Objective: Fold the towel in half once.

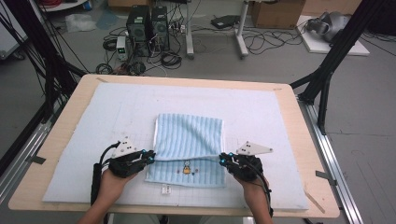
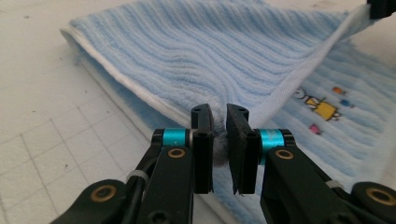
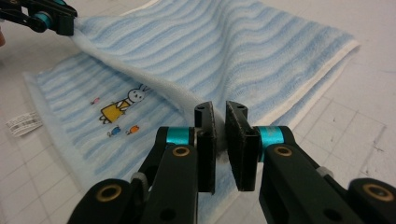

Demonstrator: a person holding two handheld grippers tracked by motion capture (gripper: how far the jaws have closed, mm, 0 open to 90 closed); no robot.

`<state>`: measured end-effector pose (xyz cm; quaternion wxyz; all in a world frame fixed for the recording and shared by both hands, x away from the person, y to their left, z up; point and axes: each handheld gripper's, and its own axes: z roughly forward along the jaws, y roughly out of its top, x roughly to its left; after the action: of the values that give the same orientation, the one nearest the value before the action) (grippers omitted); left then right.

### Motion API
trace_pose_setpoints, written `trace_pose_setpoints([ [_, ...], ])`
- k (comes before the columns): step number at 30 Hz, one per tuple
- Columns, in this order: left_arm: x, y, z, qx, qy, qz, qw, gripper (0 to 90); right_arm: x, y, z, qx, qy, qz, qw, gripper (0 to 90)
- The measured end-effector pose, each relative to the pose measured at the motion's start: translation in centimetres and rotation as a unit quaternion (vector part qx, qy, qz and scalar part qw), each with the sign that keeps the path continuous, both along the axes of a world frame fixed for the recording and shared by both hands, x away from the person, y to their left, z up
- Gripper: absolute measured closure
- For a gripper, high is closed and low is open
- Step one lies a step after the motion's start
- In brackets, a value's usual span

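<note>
A light blue striped towel [image 1: 189,135] lies on the gridded mat [image 1: 261,121], its top layer folded toward the near side. That layer's white-hemmed edge [image 2: 299,79] hangs slightly raised between my two grippers. My left gripper [image 1: 152,156] [image 2: 219,122] is shut on the edge's left corner. At the right corner, my right gripper [image 1: 223,160] [image 3: 219,122] pinches the fabric the same way. The lower layer shows below the edge, with a small embroidered rabbit [image 1: 187,169] [image 3: 119,106] on it. Each gripper view also shows the other gripper at the far corner.
A small white label [image 1: 165,189] [image 3: 21,122] lies on the mat by the towel's near edge. The mat covers a wooden table [image 1: 303,154]. Behind it are computer towers [image 1: 147,28], cables and boxes on the floor. Black frame struts [image 1: 327,70] stand at both sides.
</note>
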<state>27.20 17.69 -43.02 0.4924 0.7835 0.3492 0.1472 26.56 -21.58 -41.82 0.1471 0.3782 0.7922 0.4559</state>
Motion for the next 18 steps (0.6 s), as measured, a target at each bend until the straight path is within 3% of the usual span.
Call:
trace_pose_setpoints([
  [5,-1.2,0.3,0.1,-0.013,0.009,-0.011,0.9998,80.7,-1.4,-0.2,0.2,-0.005,0.000,0.010,0.9999,82.4],
  [18,-3.9,0.8,-0.3,-0.017,0.023,-0.031,0.9991,80.6,-4.0,-0.2,0.0,-0.022,0.006,0.025,0.9994,82.4],
])
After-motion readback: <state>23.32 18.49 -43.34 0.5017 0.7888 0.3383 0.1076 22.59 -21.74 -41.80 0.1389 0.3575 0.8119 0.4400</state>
